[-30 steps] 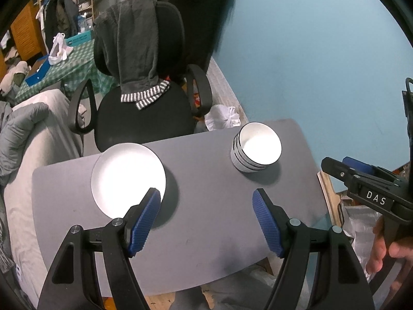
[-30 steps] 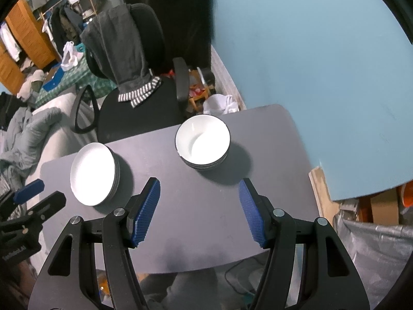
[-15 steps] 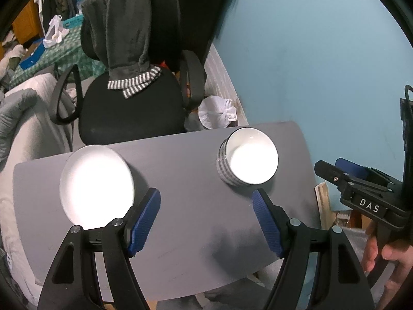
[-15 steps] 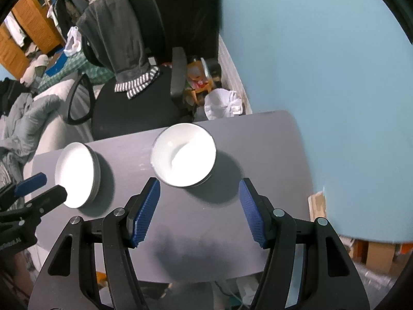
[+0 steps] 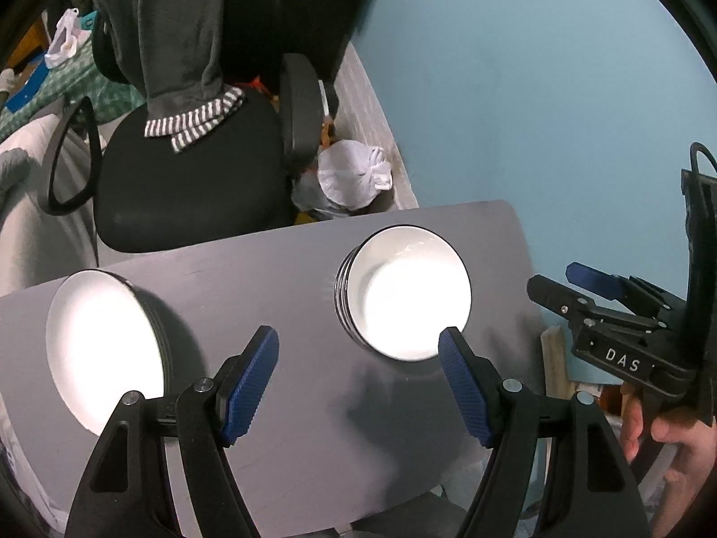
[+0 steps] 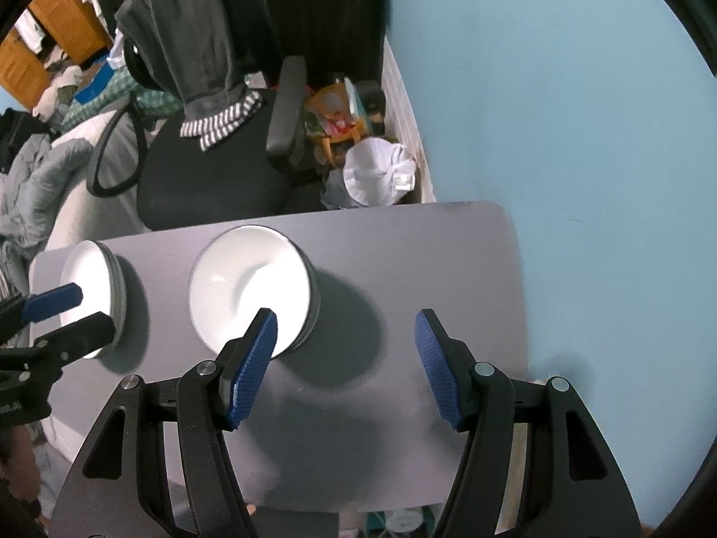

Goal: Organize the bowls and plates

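A stack of white bowls with dark rims (image 5: 405, 298) stands on the grey table (image 5: 287, 278), right of centre; it also shows in the right wrist view (image 6: 251, 287). A stack of white plates (image 5: 103, 349) sits at the table's left end, also seen in the right wrist view (image 6: 89, 278). My left gripper (image 5: 358, 376) is open and empty above the table's near side, between the two stacks. My right gripper (image 6: 345, 358) is open and empty, just right of the bowls; it shows in the left wrist view (image 5: 582, 287).
A black office chair (image 5: 188, 170) draped with a grey garment stands beyond the table's far edge. A tied white bag (image 5: 354, 175) lies on the floor by the blue wall (image 5: 537, 89). A bed with grey bedding (image 6: 40, 188) is at the left.
Both grippers have drifted right and pulled back slightly, so plates and bowls shifted left in both views. Both grippers stayed open and empty. The stacks have not moved.
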`<state>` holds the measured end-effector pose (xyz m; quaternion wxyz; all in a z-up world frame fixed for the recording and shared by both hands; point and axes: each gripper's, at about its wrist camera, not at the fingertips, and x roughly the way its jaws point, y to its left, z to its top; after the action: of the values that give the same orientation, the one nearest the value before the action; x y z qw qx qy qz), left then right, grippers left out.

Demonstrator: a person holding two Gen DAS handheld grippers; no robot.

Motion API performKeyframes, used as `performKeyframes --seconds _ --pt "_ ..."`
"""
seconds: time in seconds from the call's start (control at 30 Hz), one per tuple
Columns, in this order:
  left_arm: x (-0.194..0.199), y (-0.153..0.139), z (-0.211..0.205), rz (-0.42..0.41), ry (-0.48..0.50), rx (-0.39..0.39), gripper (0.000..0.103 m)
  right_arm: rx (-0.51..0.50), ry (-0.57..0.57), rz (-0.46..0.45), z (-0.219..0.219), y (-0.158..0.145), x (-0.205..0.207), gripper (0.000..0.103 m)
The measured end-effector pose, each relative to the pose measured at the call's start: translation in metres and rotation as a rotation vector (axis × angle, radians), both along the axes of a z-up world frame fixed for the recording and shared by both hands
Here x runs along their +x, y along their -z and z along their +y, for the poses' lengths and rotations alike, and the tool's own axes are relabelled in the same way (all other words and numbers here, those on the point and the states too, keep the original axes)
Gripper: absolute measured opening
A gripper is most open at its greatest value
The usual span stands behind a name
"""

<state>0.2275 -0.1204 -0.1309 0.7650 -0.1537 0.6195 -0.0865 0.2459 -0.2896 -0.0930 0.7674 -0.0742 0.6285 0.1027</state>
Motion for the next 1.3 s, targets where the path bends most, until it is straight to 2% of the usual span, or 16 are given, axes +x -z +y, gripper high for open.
performKeyframes --seconds 0.17,0.33,0.7,1.23,1.27,1.3 --pt "0.015 0.021 -0.005 0.046 -0.012 -0.029 0.075 -0.009 -0.038 0.038 -0.007 0.022 0.014 0.063" --pt "0.028 0.043 -0.007 0.076 -0.025 -0.037 0.075 0.041 -0.044 0.116 -0.012 0.052 0.025 0.063" --pt "0.047 0.097 -0.019 0.176 -0.028 0.016 0.075 0.145 -0.054 0.210 -0.004 0.095 0.039 0.063" --pt "0.054 0.121 -0.020 0.175 -0.025 0.002 0.075 0.218 -0.042 0.235 0.004 0.125 0.046 0.063" --pt "0.054 0.122 -0.020 0.176 -0.024 0.002 0.075 0.222 -0.040 0.236 0.004 0.126 0.046 0.063" --pt "0.055 0.124 -0.020 0.180 -0.022 -0.002 0.070 0.226 -0.039 0.238 0.004 0.127 0.046 0.063"
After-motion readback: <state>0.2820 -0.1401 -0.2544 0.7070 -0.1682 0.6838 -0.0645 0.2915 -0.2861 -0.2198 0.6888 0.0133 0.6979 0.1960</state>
